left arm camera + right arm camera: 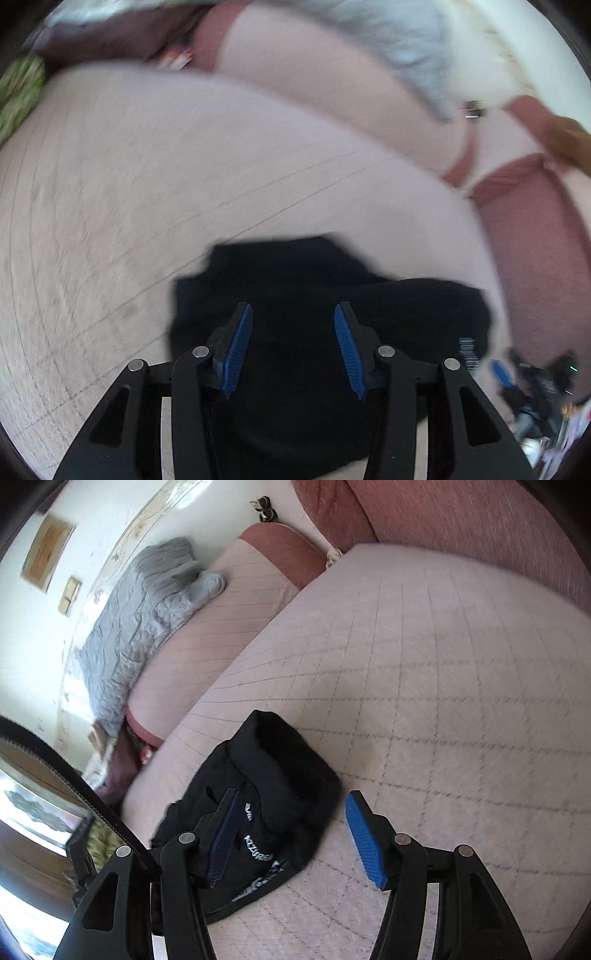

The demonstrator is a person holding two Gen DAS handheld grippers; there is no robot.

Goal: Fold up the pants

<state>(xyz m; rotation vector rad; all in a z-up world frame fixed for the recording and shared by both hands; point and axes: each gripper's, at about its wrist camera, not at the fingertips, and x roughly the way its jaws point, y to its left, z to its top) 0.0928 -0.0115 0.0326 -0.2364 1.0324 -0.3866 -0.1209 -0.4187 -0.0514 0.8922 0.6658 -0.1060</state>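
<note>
quilted pink sofa cover [443, 686], grey blanket [140, 627]

Pink quilted sofa [424, 672], cream wall [99, 513].

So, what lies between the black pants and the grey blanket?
In the right wrist view, only bare quilted pink cover lies between the black pants and the grey blanket; no other object sits on that stretch.

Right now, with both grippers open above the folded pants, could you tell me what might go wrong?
1. The black pants lie as a loose bundle, top layer rolled up; it may spring open by itself.
2. The right gripper has one finger over the cloth and one over the bare quilted cover, so closing could snag the edge and drag the bundle open.
3. The left gripper hangs over the bundle too; the blurred view suggests motion, and a brush could rumple it.
</note>
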